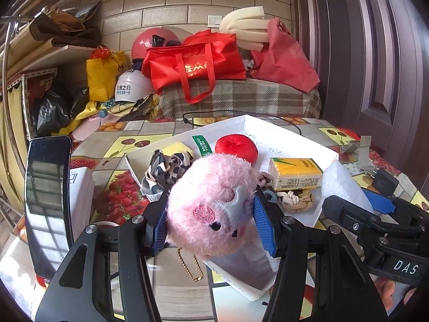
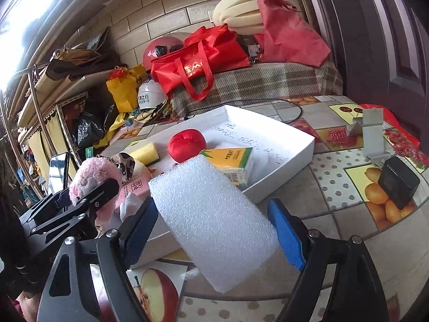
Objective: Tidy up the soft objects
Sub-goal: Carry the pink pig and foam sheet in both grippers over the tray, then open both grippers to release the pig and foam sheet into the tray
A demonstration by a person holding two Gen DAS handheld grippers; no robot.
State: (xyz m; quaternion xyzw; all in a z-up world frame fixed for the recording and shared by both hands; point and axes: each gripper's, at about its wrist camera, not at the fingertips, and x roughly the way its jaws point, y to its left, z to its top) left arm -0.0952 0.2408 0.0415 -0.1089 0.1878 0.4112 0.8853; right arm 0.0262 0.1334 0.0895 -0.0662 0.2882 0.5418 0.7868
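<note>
The left gripper (image 1: 211, 220) is clamping a fluffy pink plush toy (image 1: 214, 204) between its 2 blue pads, holding it above the near edge of the shallow white cardboard tray (image 1: 295, 134). The right gripper (image 2: 214, 228) is gripping a white bubbly foam block (image 2: 211, 222) widthwise, tilting it over the tray's near corner. Inside the tray a round red plush tomato (image 2: 187, 145), a yellow tissue pack (image 2: 233, 161) and a yellow sponge (image 2: 144, 153) are lying.

I can't see the white tray's (image 1: 289, 131) near corner behind the pink plush (image 1: 211, 206); handwriting (image 2: 249, 139) inside is illegible.
</note>
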